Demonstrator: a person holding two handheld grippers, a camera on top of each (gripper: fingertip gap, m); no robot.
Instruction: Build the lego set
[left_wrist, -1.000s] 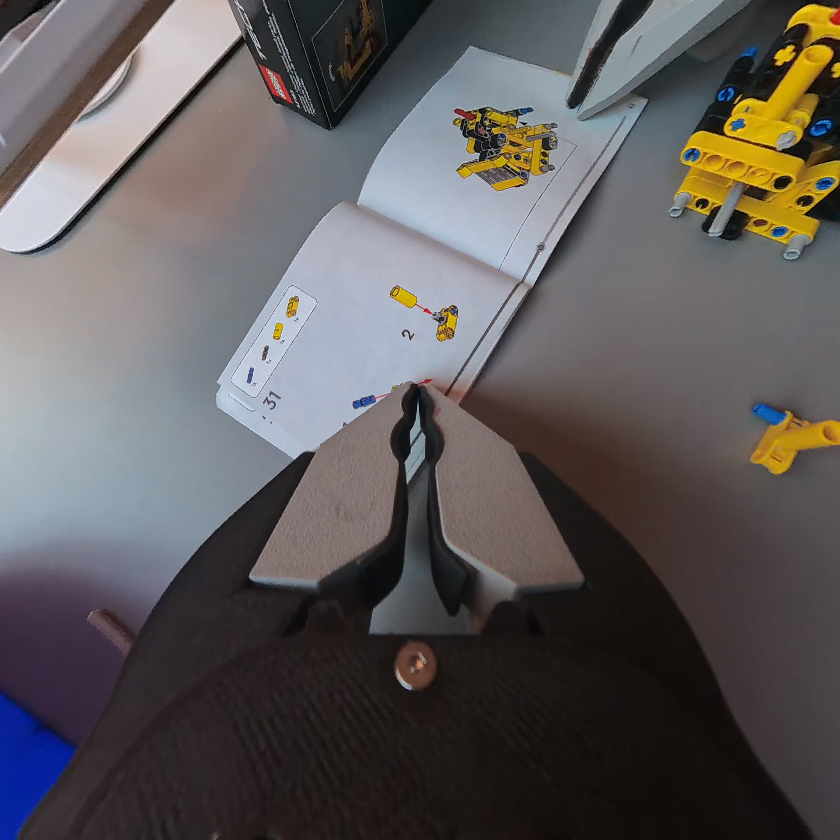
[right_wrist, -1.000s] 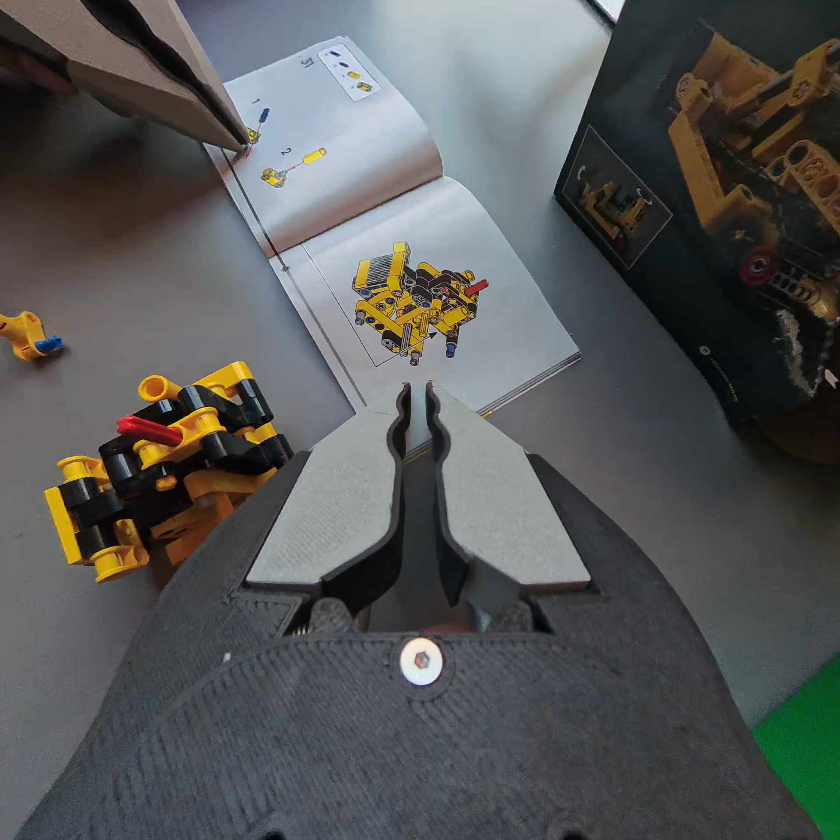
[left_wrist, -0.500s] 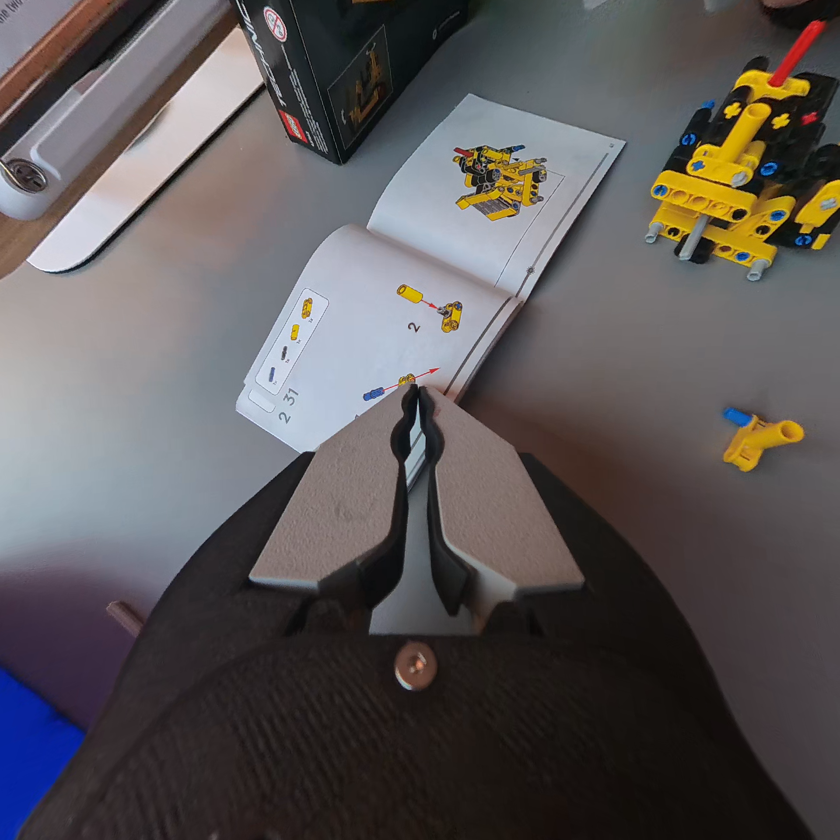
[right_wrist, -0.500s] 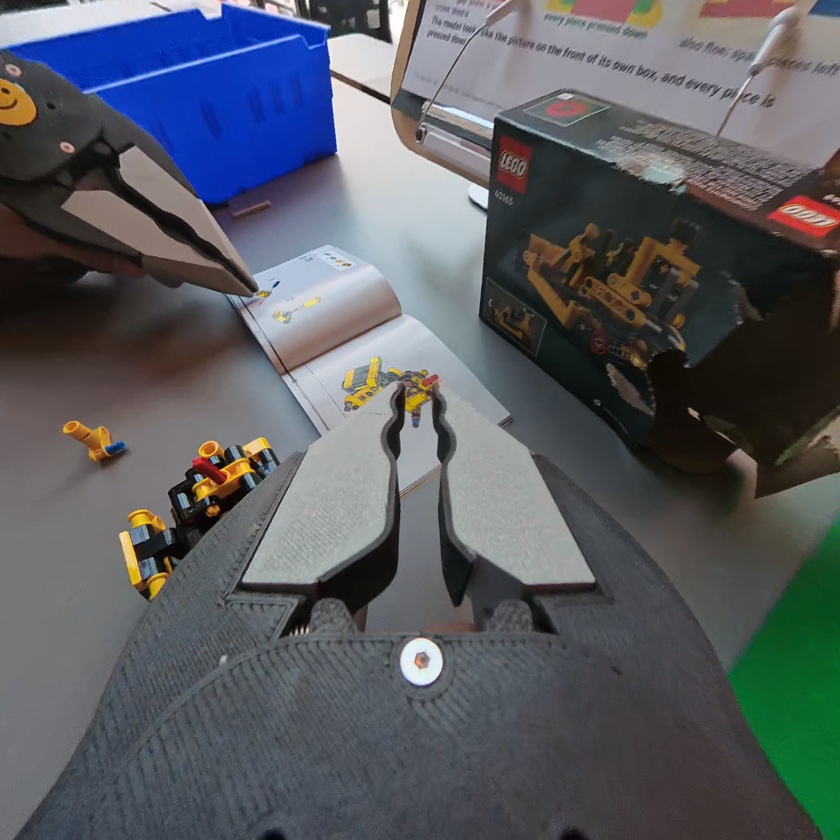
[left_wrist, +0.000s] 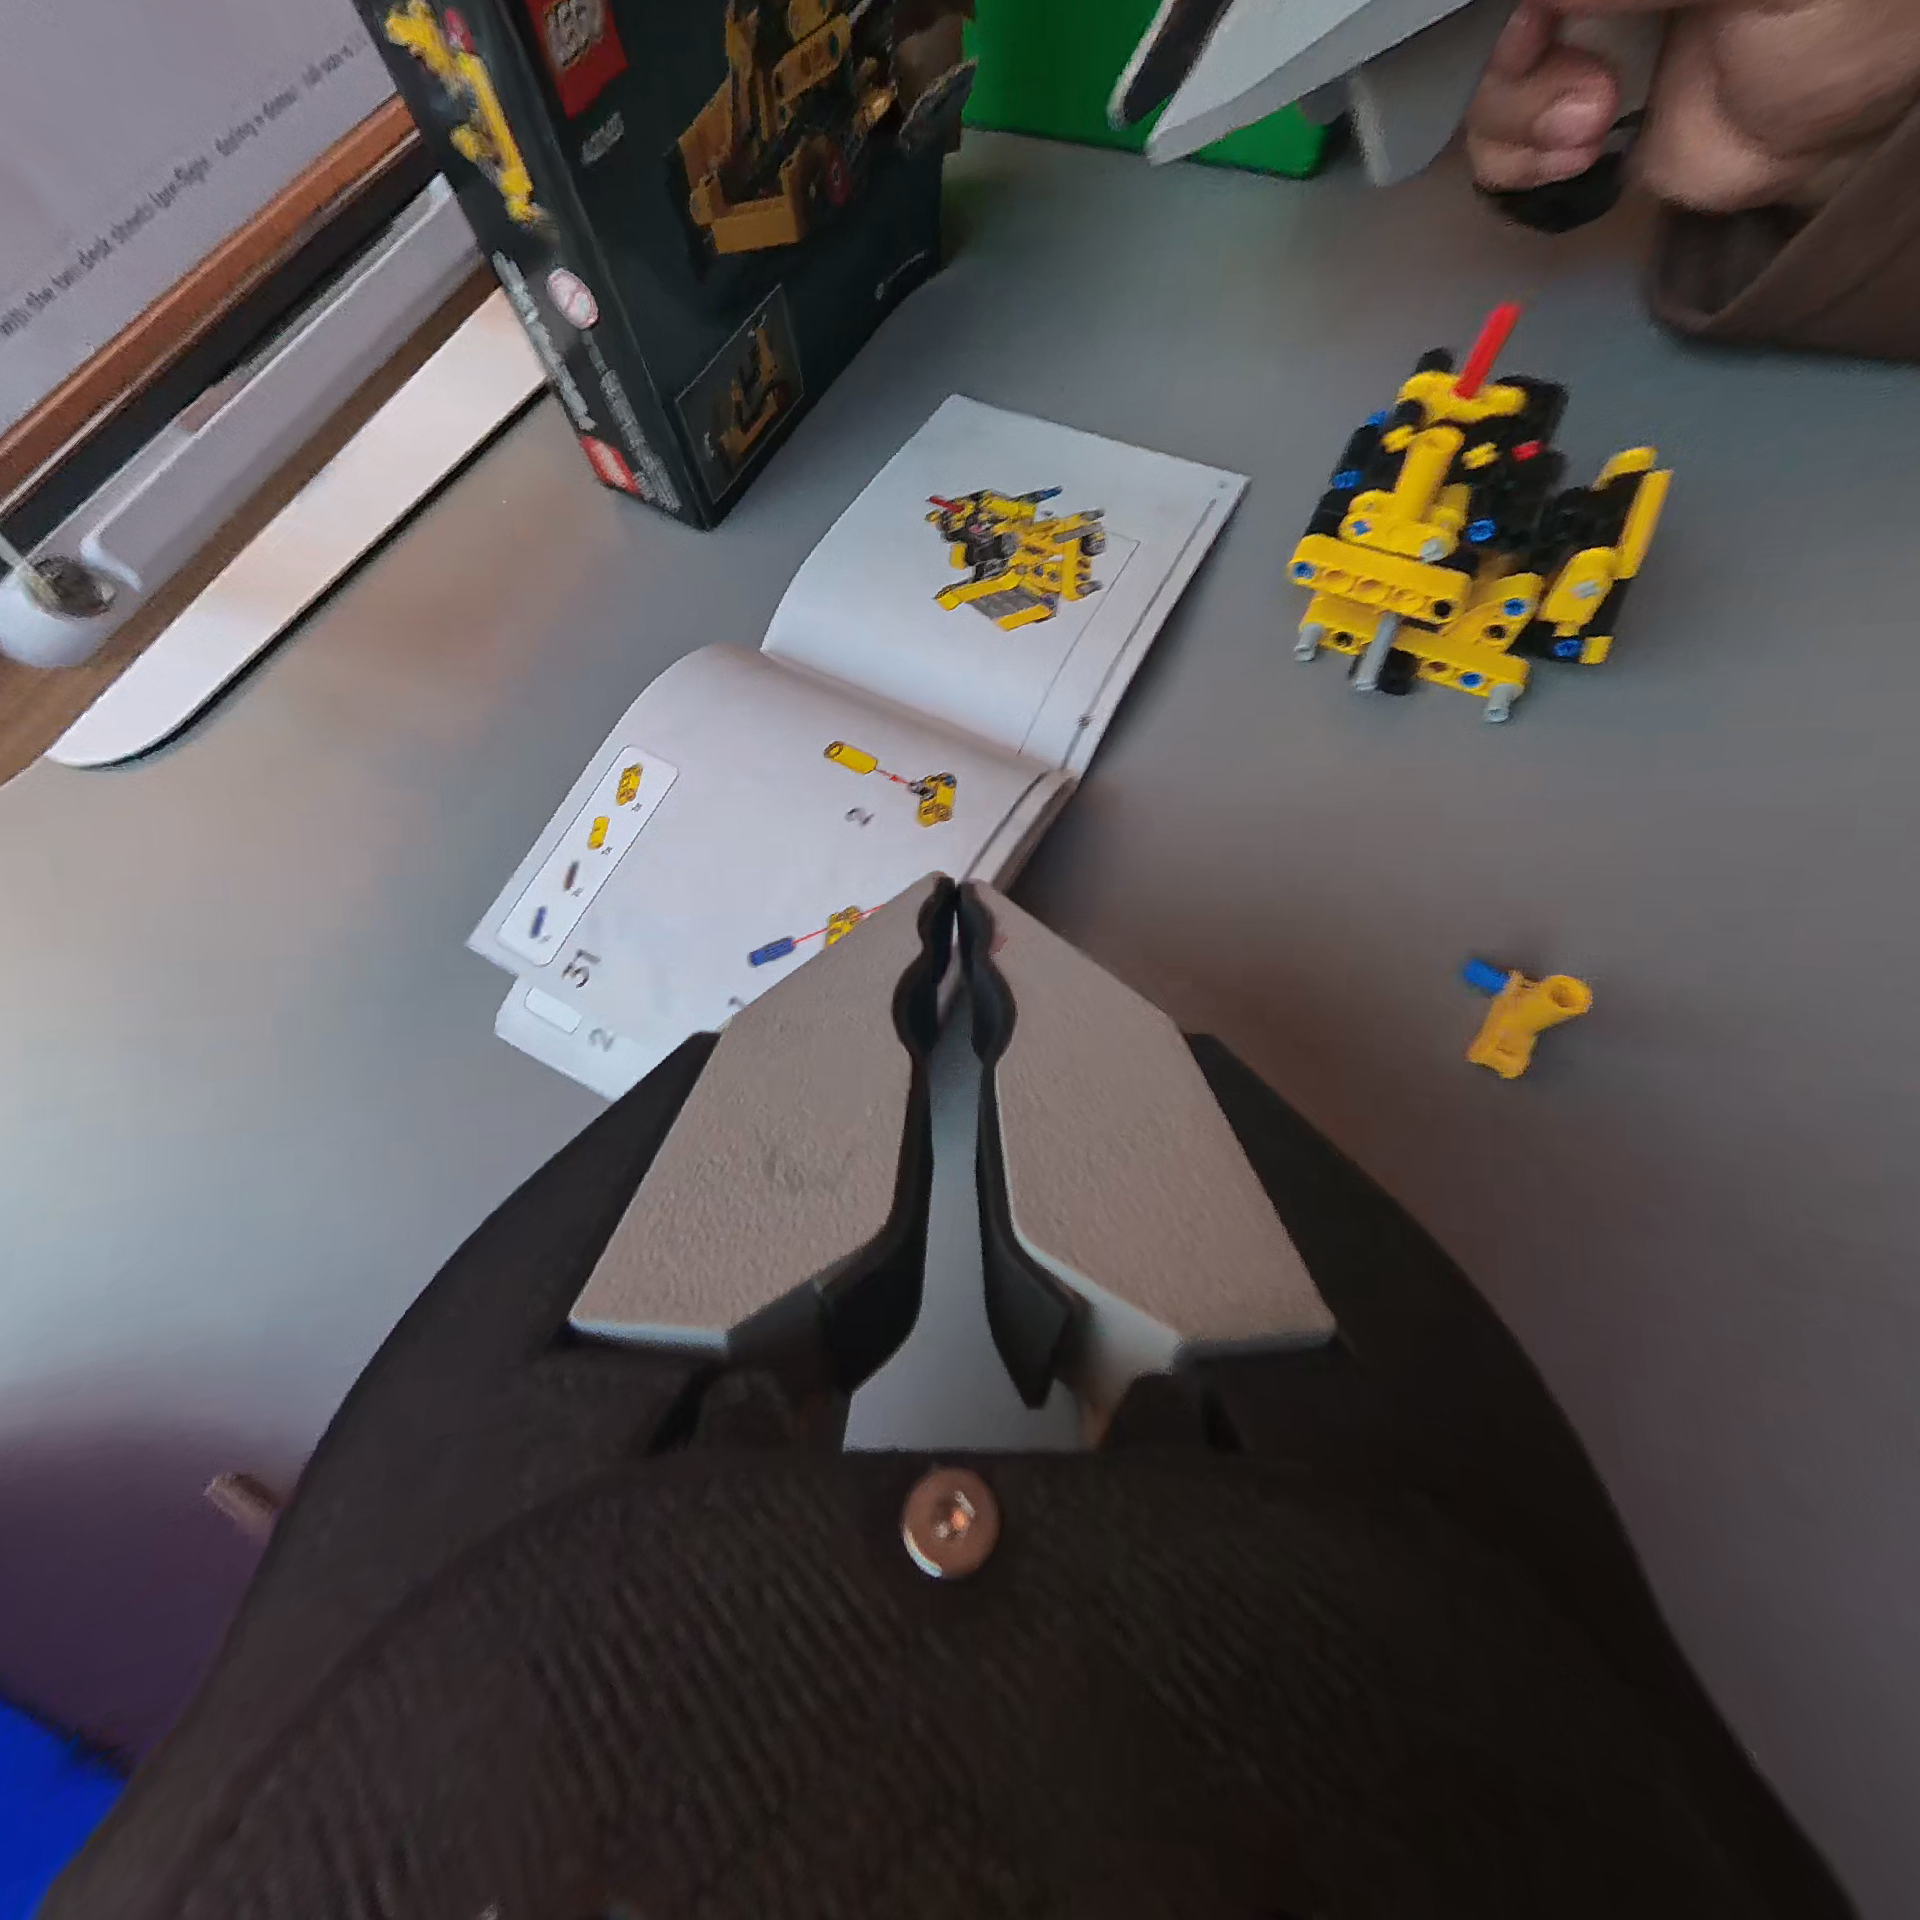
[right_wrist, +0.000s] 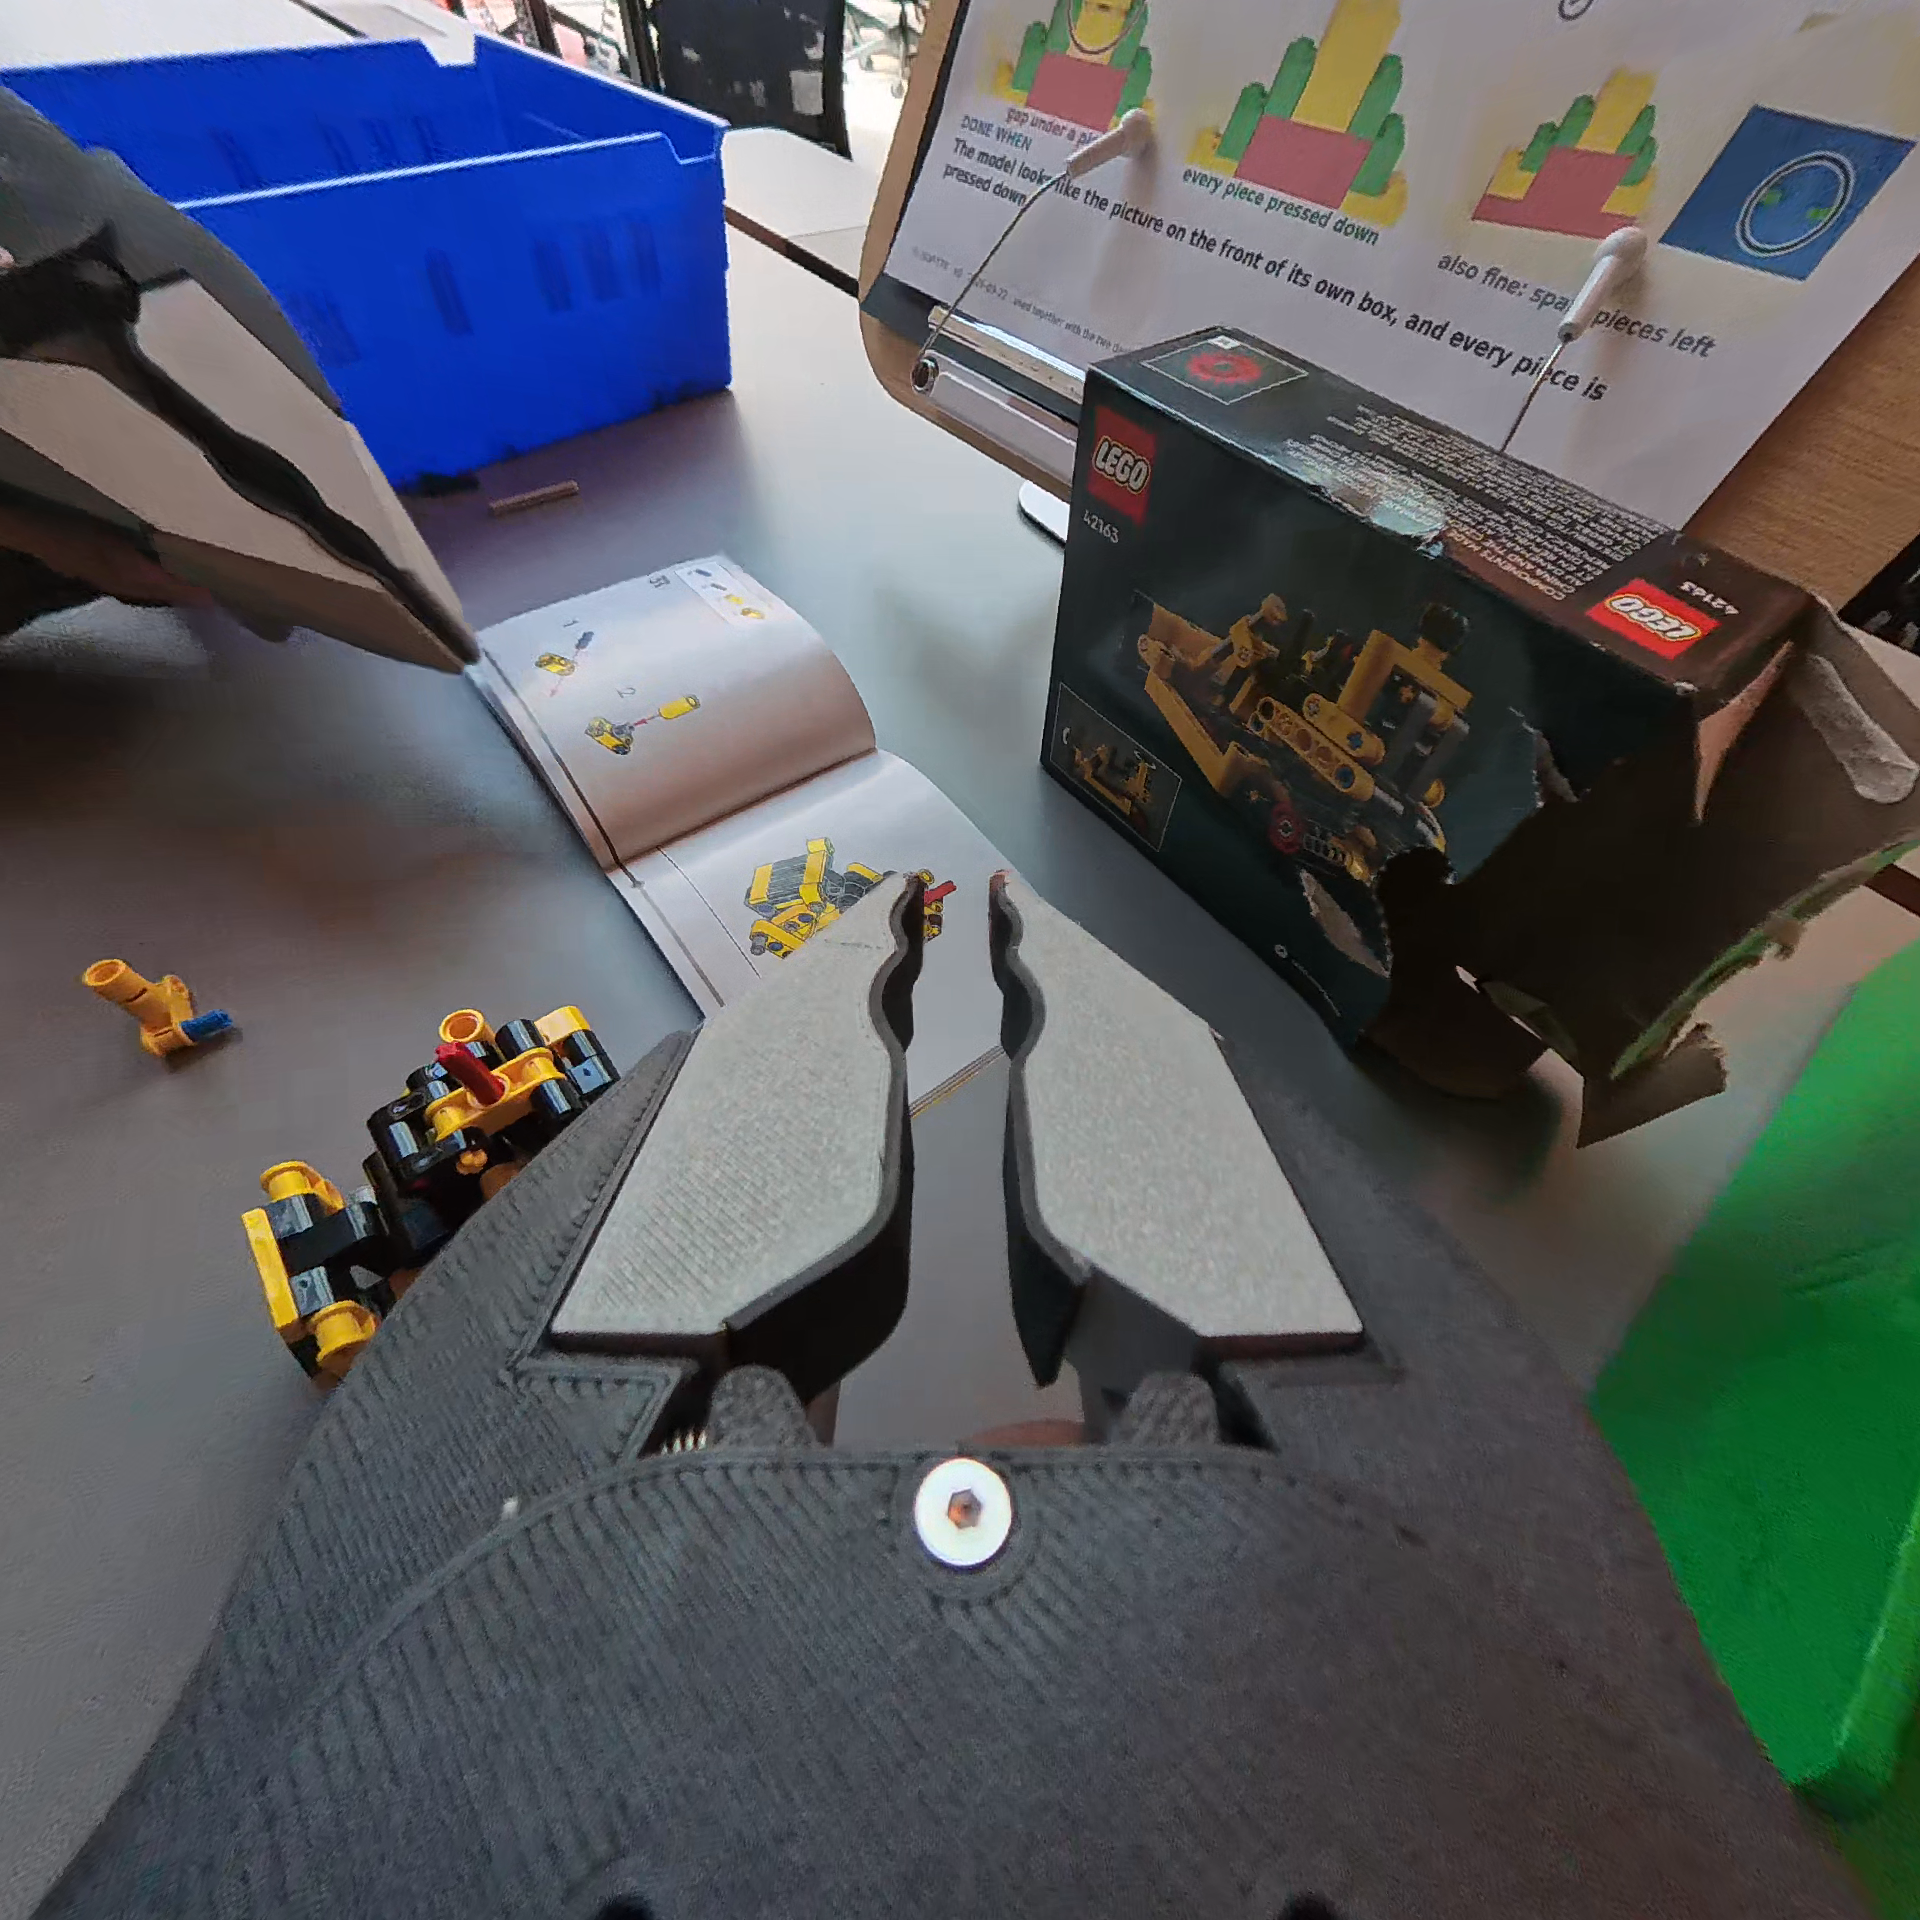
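An open instruction booklet (left_wrist: 883, 727) lies on the grey table, and it also shows in the right wrist view (right_wrist: 727, 727). My left gripper (left_wrist: 954, 894) is shut and empty, its tip at the near edge of the booklet's left page; from the right wrist view it (right_wrist: 457, 649) sits at the booklet's far corner. A part-built yellow and black model (left_wrist: 1455, 551) with a red axle stands right of the booklet, left of my right gripper (right_wrist: 436, 1143). A small yellow piece with a blue pin (left_wrist: 1522, 1013) lies loose (right_wrist: 156, 1003). My right gripper (right_wrist: 956, 894) is slightly open and empty, raised over the booklet's near page.
The dark set box (right_wrist: 1351, 675) stands right of the booklet, torn at one end. A blue bin (right_wrist: 468, 229) is at the far left, with a small brown stick (right_wrist: 532, 497) in front of it. A board with a printed sheet (right_wrist: 1455, 156) stands behind. A green block (right_wrist: 1818, 1351) is at right. Some 15 cm of space lies between my two pairs of fingers.
My right gripper has lifted up and back from the booklet and its jaws have parted a little. My left gripper stays shut at the booklet's edge and has drawn back slightly.
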